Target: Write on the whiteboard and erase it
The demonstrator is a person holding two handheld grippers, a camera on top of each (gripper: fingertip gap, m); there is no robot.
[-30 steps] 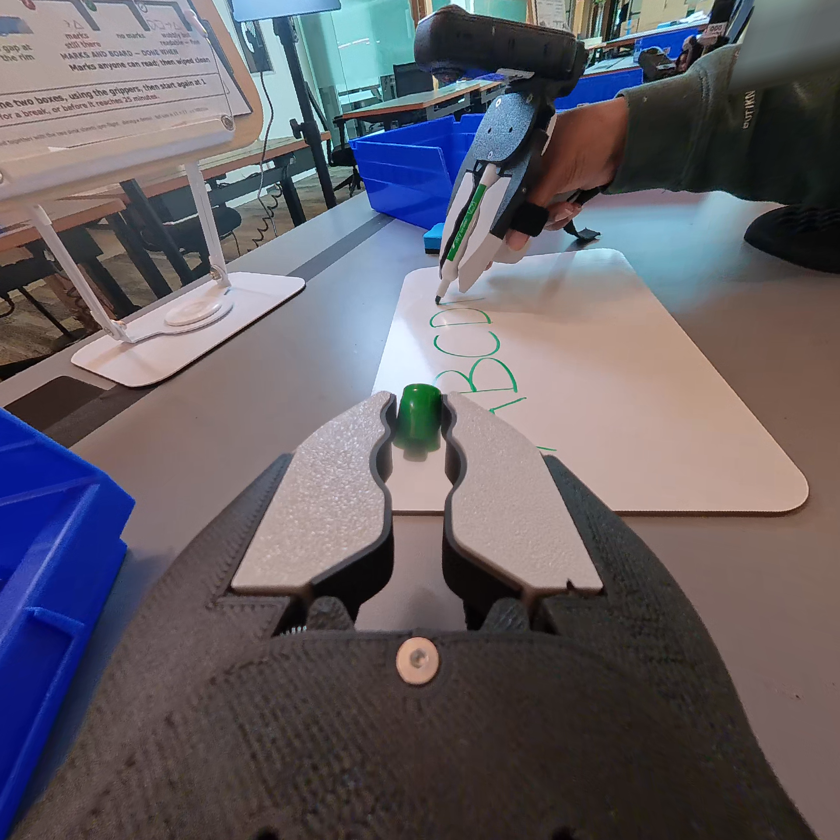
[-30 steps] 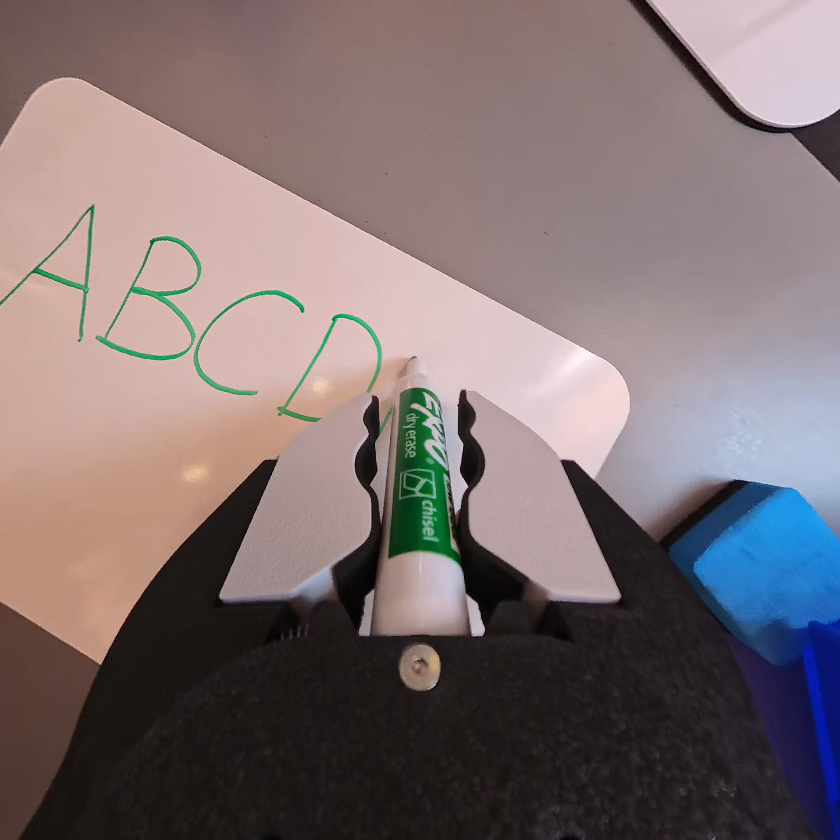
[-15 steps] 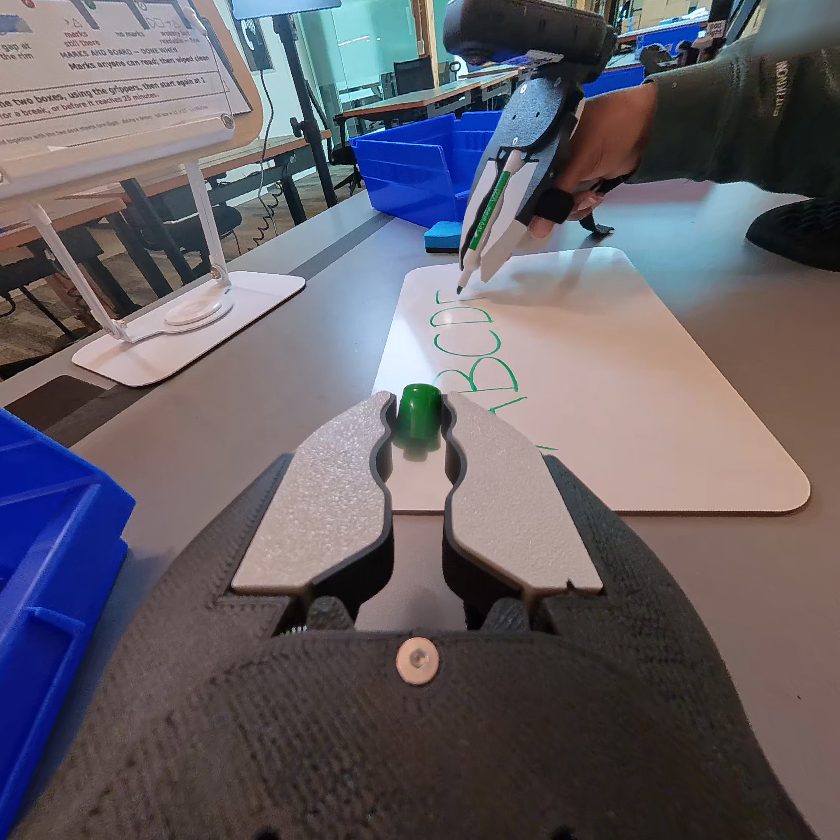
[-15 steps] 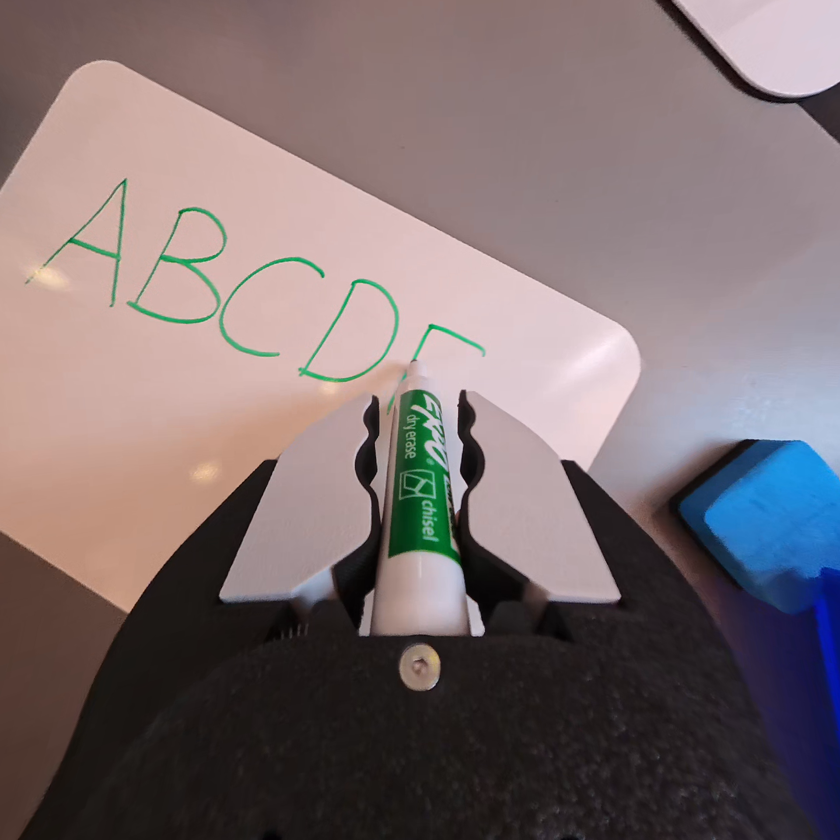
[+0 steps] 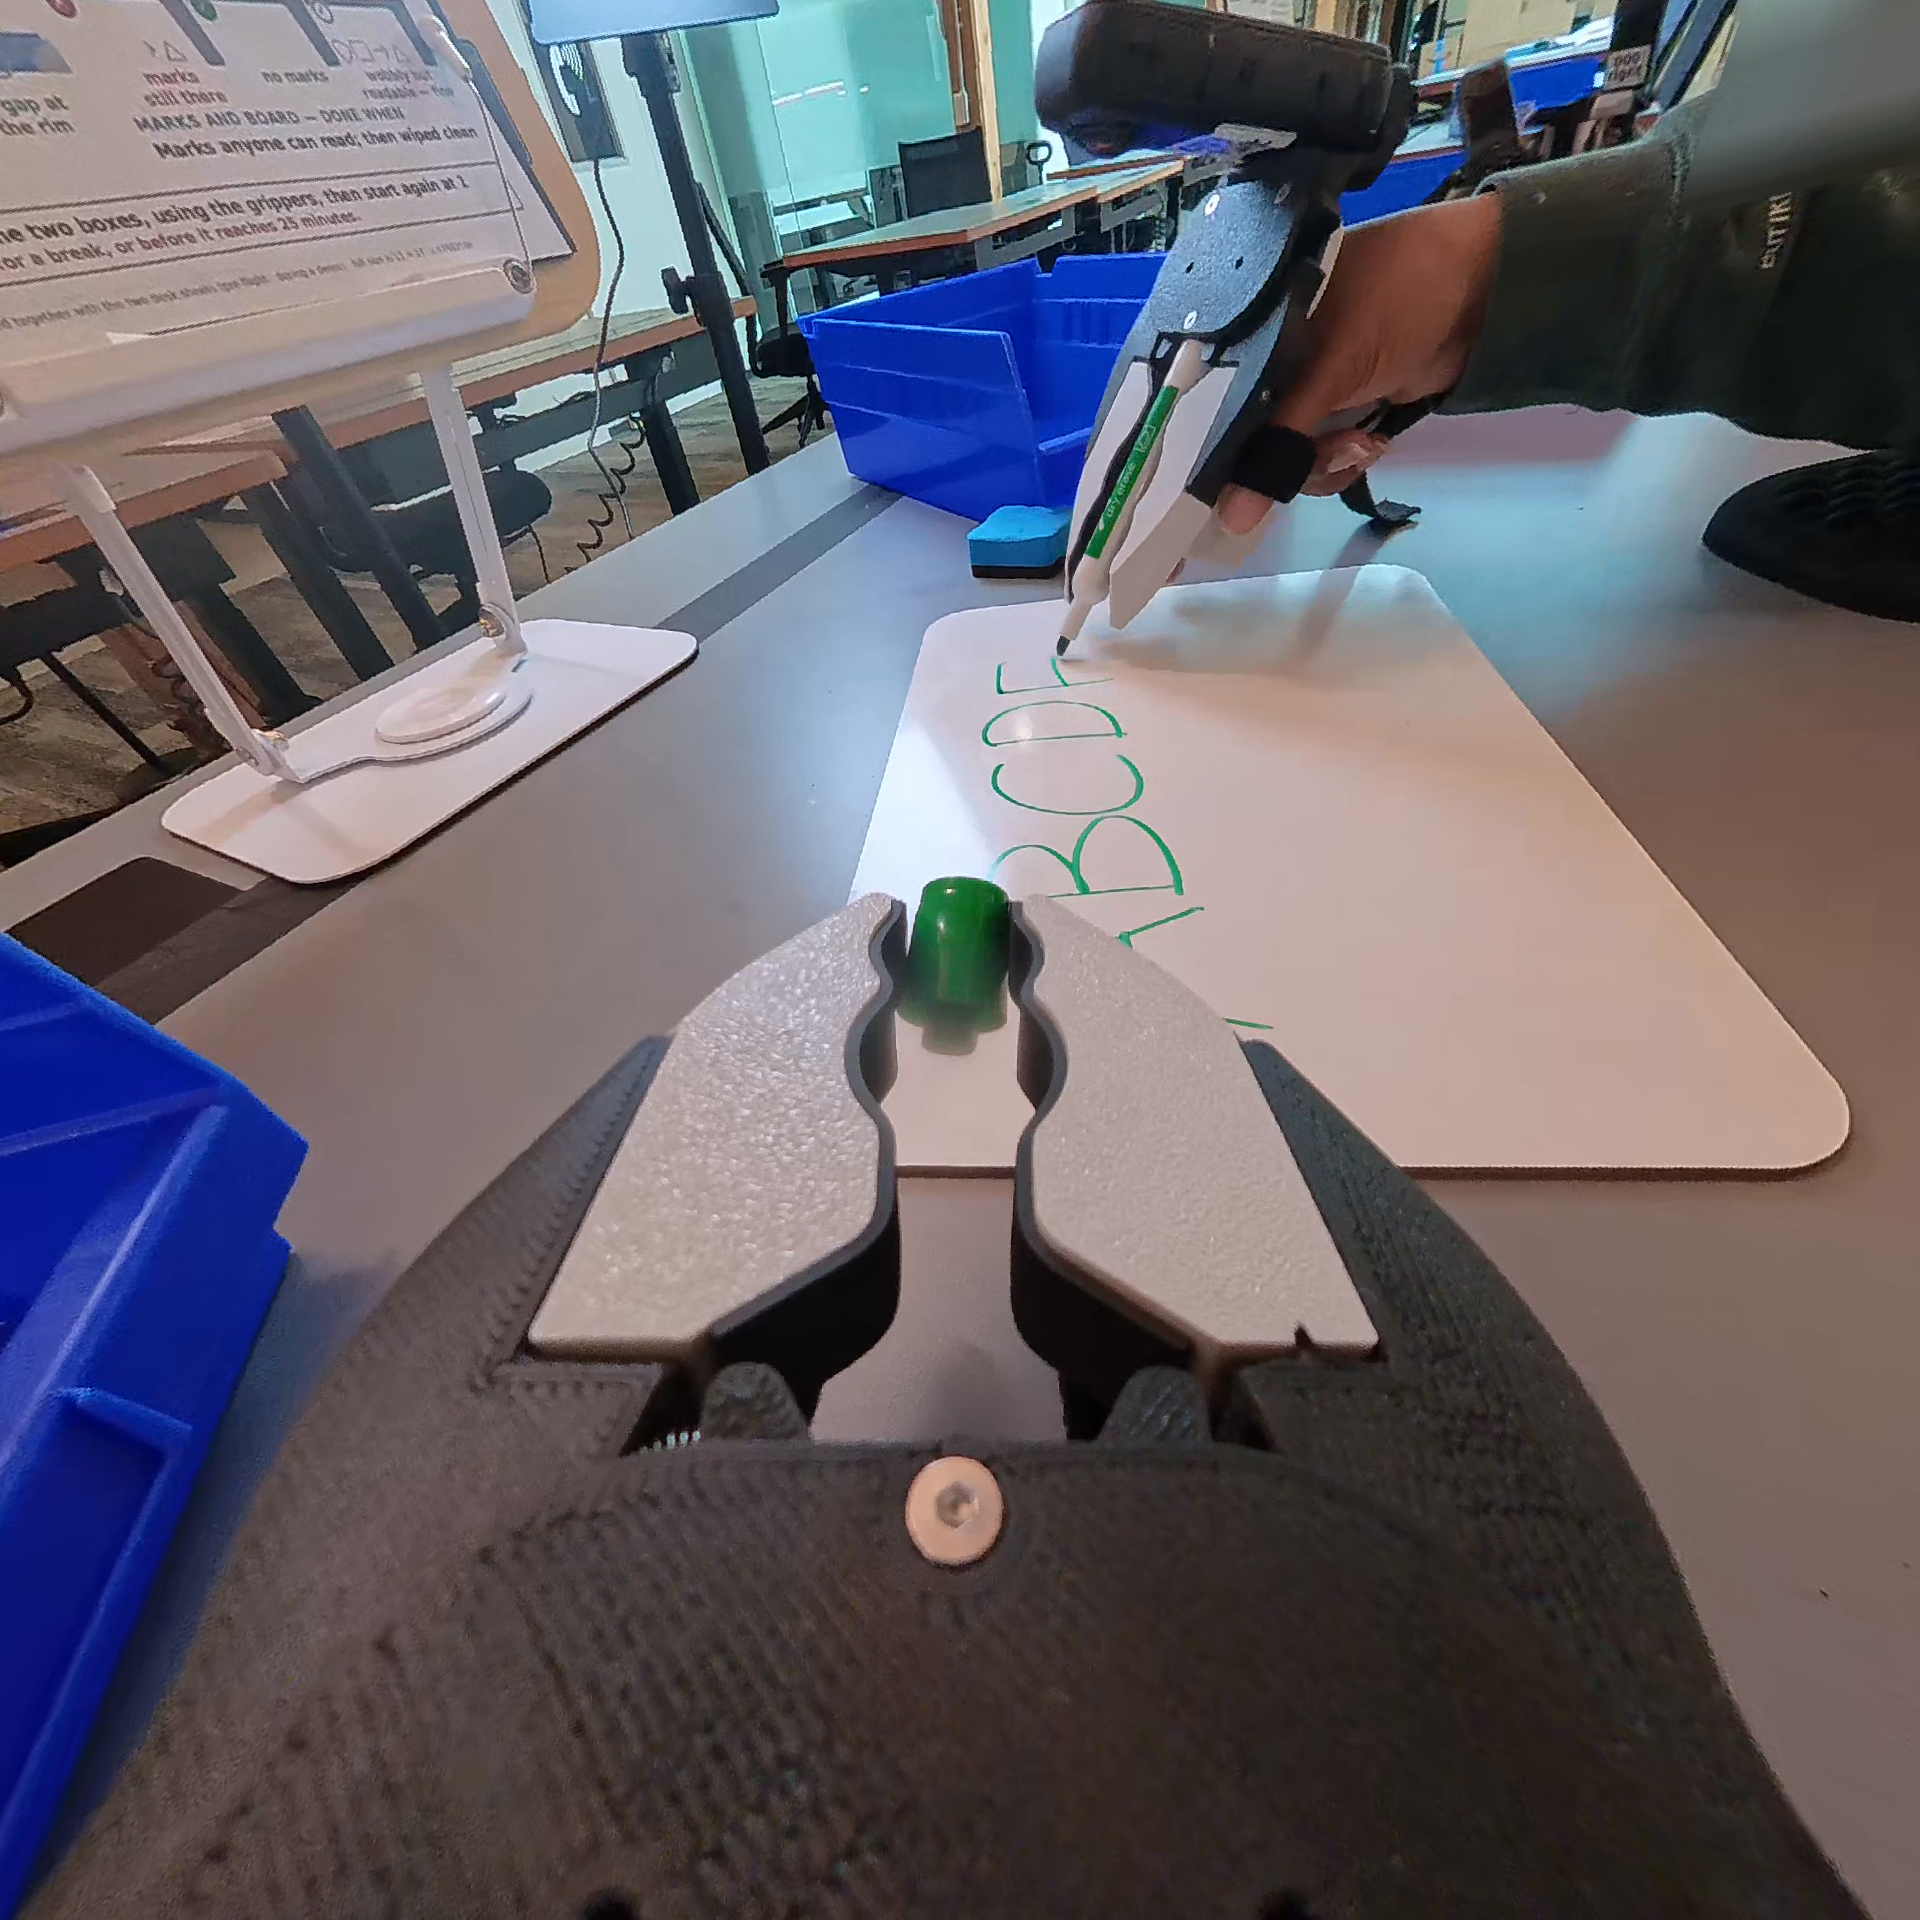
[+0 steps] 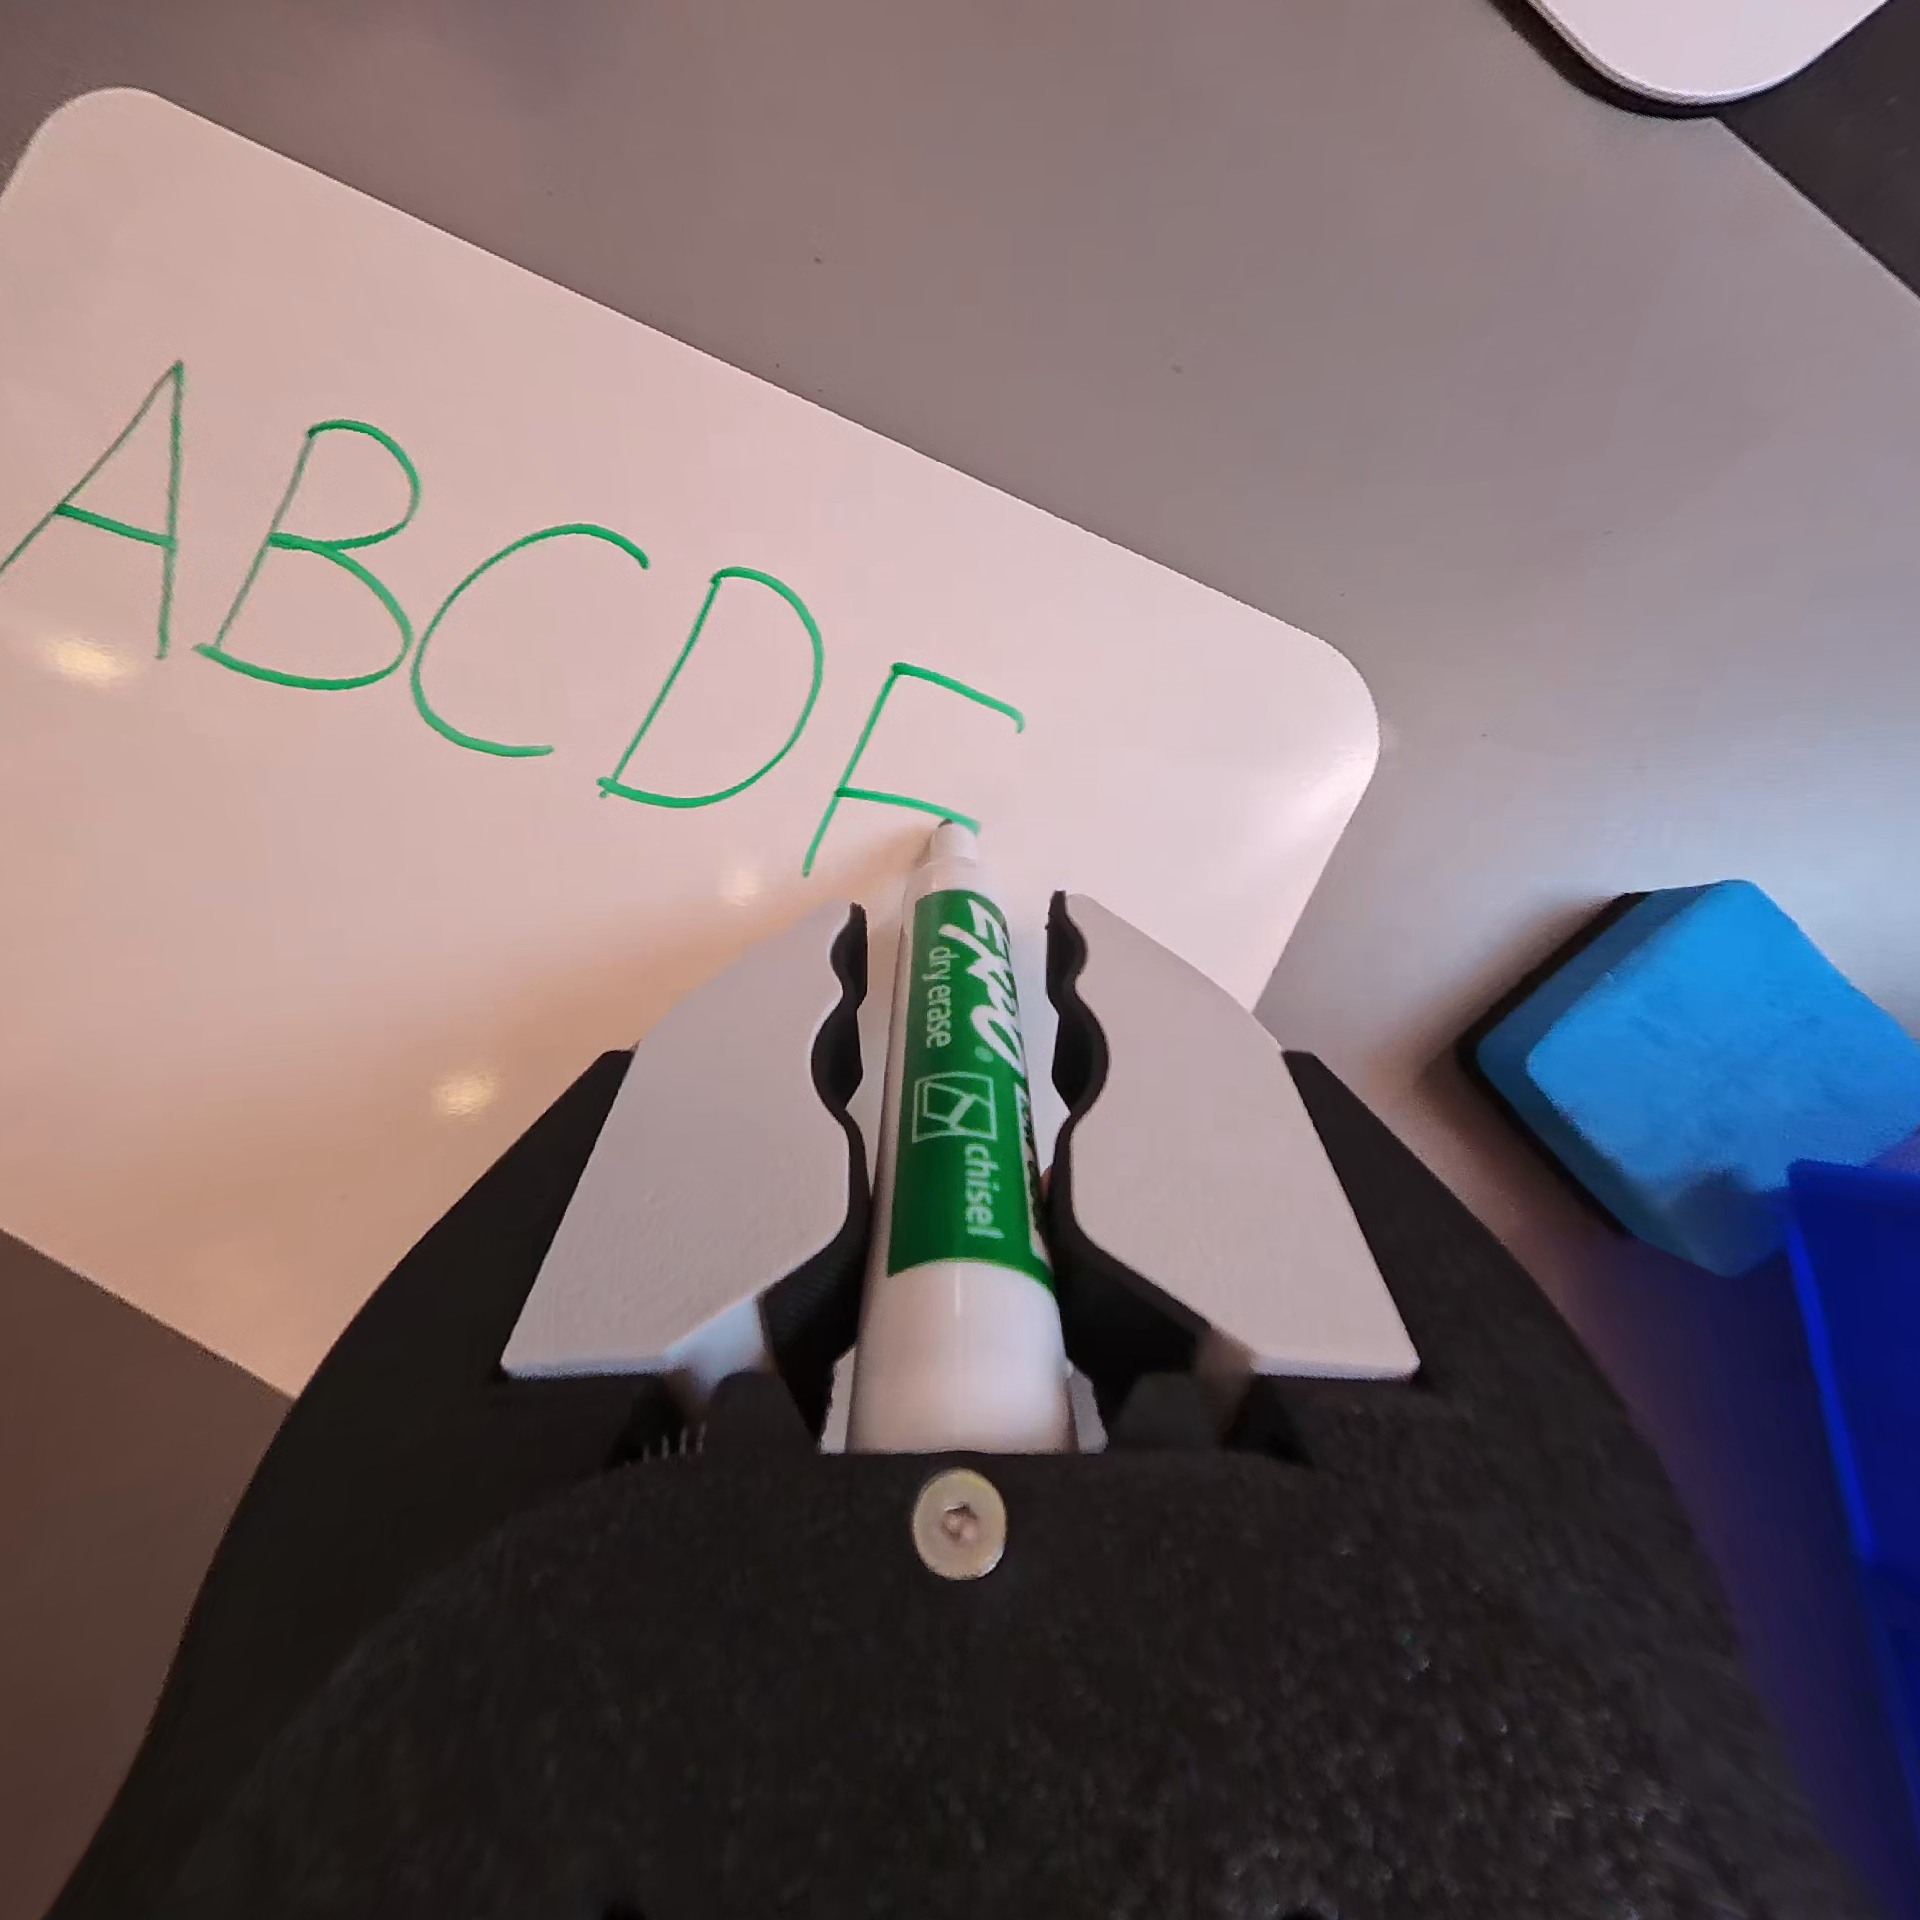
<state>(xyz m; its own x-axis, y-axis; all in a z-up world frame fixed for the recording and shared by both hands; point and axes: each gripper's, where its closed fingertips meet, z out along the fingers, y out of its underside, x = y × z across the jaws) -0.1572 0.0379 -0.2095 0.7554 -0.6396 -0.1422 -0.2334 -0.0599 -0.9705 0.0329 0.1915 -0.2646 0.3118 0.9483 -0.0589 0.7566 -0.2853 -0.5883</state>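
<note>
On the grey desk [image 5: 644, 831] the whiteboard [image 5: 1455, 883] lies flat and loose, nothing visibly pinning it. Biggest risk as I see it: pen drag or later wiping could slide the board, since neither gripper bears down on it.

Blue bin [image 5: 966, 384] sits just behind the board's far corner, and the blue eraser [image 6: 1704, 1060] lies on the desk between bin and board, near the writing end. Risk: when going for the eraser, the bin wall crowds the approach, and a bump looks possible.

Right gripper [image 6: 951, 925] has its fingers [image 6: 1174, 1091] clenched on the green dry-erase marker [image 6: 961, 1101], which runs lengthwise along the gap. Grip looks to bite only lower down the barrel, and there's visible clearance on both sides at the fingertips, so side load could pivot the marker and wobble the stroke. Tip is on the board at the last letter of the green lettering [image 6: 499, 623], near the rounded corner. Little room left on that line; the next character may run off the edge.

Left gripper [image 5: 956, 935] hovers low over the board's near edge, fingers [image 5: 790, 1091] clamped on the green marker cap [image 5: 956, 961]. Small round cap, held by the fingertips only, so it could squirt out and roll. Recapping needs tight alignment, and a miss smears ink.
</note>
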